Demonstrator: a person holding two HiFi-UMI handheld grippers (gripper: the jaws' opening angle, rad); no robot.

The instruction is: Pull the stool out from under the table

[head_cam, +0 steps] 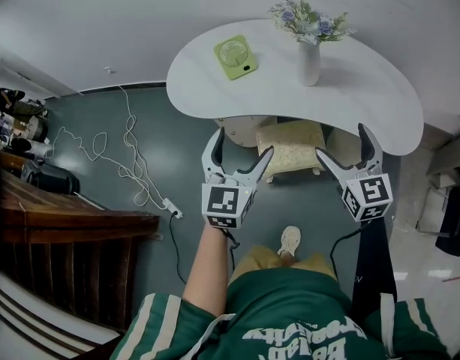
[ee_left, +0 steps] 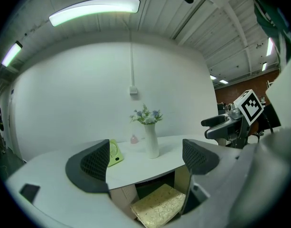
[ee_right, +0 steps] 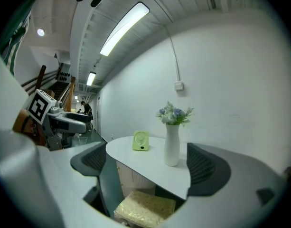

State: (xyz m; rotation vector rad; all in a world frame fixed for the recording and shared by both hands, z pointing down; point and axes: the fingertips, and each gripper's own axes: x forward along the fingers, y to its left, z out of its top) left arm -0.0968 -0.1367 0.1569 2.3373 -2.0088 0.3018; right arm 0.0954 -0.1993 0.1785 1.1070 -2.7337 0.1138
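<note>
Sitting partly under the front edge of the white table (head_cam: 365, 81), the stool (head_cam: 292, 147) is showing its yellow cushion between the two grippers in the head view. The left gripper (head_cam: 245, 142) is hovering by the stool's left side, its jaws spread wide and holding nothing. The right gripper (head_cam: 340, 141) is hovering by the stool's right side, its jaws likewise spread and empty. Neither gripper is touching the stool. On the tabletop, a green fan (head_cam: 235, 56) is standing toward the left end, and a white vase (head_cam: 309, 62) of flowers is standing upright near the middle.
</note>
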